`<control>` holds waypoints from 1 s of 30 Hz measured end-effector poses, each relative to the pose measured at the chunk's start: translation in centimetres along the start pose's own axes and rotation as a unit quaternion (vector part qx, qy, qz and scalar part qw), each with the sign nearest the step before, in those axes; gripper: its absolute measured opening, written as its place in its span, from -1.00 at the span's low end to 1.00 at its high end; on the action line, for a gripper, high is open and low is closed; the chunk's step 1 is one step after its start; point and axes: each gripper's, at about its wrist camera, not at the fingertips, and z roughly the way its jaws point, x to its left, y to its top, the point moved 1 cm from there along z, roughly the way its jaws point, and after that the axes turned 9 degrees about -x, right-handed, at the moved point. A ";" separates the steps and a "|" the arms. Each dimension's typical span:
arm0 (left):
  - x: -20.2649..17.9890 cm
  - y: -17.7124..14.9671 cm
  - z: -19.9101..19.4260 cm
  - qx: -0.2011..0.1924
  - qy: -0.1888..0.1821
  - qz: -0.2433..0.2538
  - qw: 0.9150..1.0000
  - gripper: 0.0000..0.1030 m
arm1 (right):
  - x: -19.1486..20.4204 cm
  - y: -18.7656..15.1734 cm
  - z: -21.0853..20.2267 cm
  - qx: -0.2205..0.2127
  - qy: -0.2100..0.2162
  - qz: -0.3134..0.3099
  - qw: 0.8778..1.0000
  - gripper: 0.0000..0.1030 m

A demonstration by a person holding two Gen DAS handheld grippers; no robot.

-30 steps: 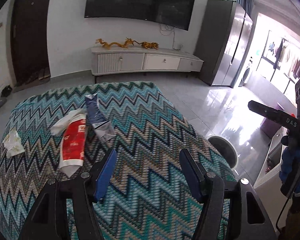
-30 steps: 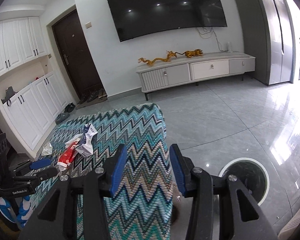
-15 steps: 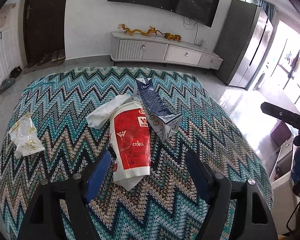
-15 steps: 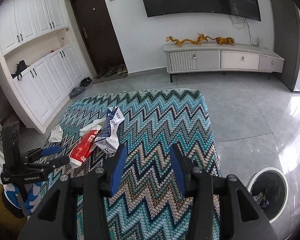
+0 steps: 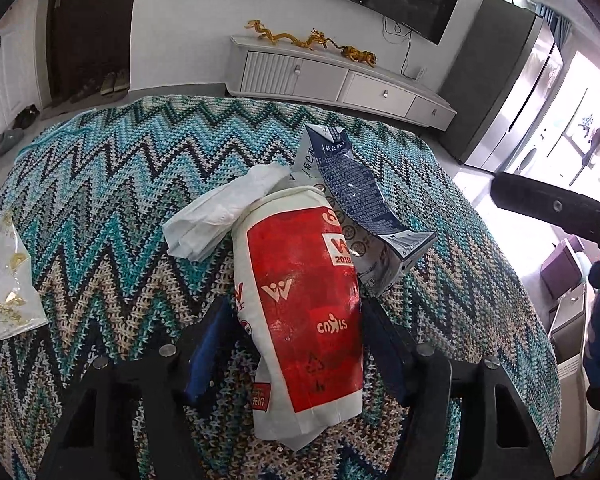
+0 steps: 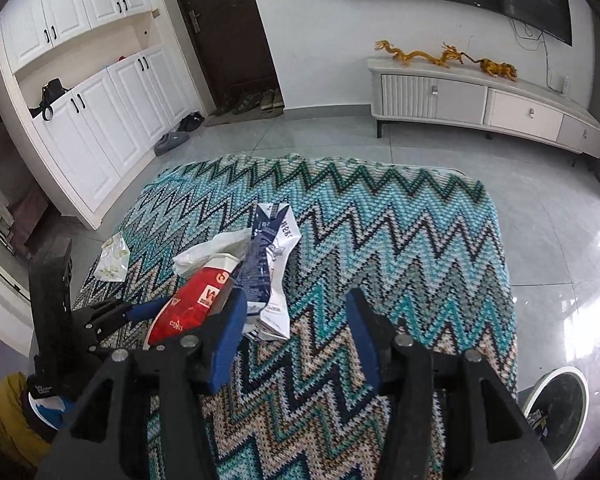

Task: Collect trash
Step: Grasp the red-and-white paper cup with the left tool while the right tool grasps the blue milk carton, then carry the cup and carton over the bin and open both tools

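Nothing looks collected yet, judging by how things lie: four pieces of trash sit on the zigzag-cloth table (image 5: 100, 184). At the left wrist view's 9 o'clock lies a clear wrapper (image 5: 4, 280), well apart from the rest. Toward centre, a crumpled white tissue (image 5: 220, 212) touches the mouth end of a flattened red paper cup (image 5: 304, 304), and just right of the cup a crushed blue carton (image 5: 356, 200) leans against it. The bin (image 6: 556, 404) stands on the floor at the right wrist view's 4 o'clock — some debris shows inside, though I cannot tell what.

The left claw (image 5: 296, 344) is low over the table with its fingers spread on either side of the red cup, released and not yet pressing it; a grasp of the cup seems the step in hand. The right claw (image 6: 296, 328) hovers higher, also spread and empty, pointing toward 12 o'clock across the cloth, the carton just beside its left finger.
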 end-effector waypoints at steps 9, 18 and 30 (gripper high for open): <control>1.3 -0.4 0.7 -0.006 -0.021 -0.026 0.999 0.10 | 2.1 1.7 7.7 0.043 0.009 0.009 0.999 0.03; 1.3 -1.2 0.7 -0.017 -0.024 -0.015 0.999 -0.04 | 2.1 1.3 11.8 0.088 -0.014 -0.019 0.996 -0.01; -0.7 -1.7 -1.0 -0.032 -0.030 0.007 0.999 -0.12 | -1.9 -0.7 4.7 0.053 0.005 0.035 0.998 -0.45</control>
